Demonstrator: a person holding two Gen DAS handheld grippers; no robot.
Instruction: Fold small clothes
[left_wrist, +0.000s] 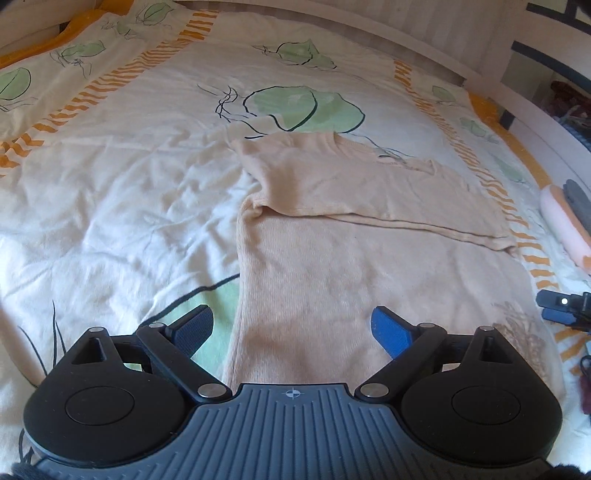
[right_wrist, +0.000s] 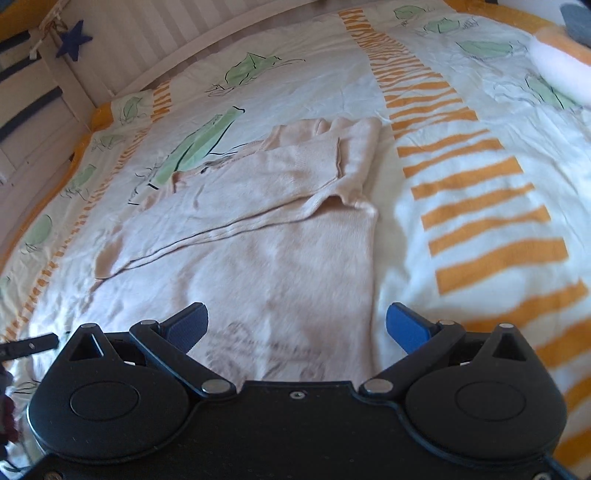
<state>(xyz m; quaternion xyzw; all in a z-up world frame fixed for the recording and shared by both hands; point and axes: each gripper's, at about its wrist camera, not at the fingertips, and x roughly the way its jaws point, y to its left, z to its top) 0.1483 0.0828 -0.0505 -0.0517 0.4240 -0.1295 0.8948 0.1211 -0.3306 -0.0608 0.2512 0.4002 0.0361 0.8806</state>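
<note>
**Peach sweater half folded on the bed, both my grippers released**

The peach sweater (left_wrist: 332, 258) lies flat in the middle of both frames, one sleeve folded across its chest and a faint print near its lower hem. It rests on a cream bedspread (left_wrist: 110, 192) with green leaves and orange stripes. My left gripper (left_wrist: 293, 328) hovers over the hem at the bottom of the frame, jaws spread wide, holding nothing. My right gripper (right_wrist: 297, 323) sits the same way, released and empty. A rolled pillow (left_wrist: 565, 225) lies at the left view's right edge.
</note>
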